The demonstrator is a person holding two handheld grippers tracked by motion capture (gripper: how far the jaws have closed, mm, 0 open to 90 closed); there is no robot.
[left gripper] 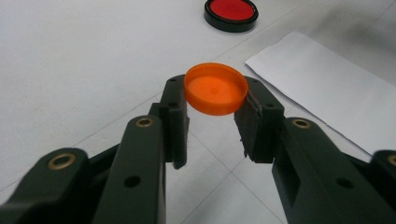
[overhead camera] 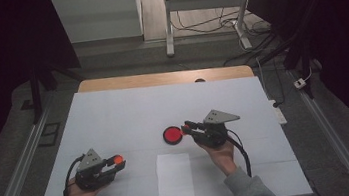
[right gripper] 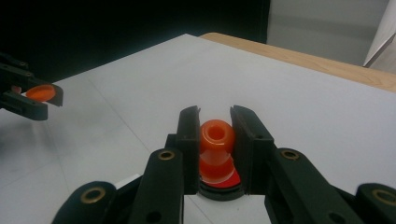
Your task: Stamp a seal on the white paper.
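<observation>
Left gripper view has the left gripper (left gripper: pixel 215 109) pinching a round orange plastic cap (left gripper: pixel 215 88) between its fingertips, lifted off the white table cover (left gripper: pixel 70 70). A white paper sheet (left gripper: pixel 327 88) lies just right of the jaws. Over in the right gripper view, the right gripper (right gripper: pixel 215 140) is clamped on a small translucent orange bottle (right gripper: pixel 216 149), which sits over a red disc with a black rim (right gripper: pixel 219 186).

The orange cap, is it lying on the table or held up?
Held up: the left gripper pinches the orange cap above the table.
</observation>
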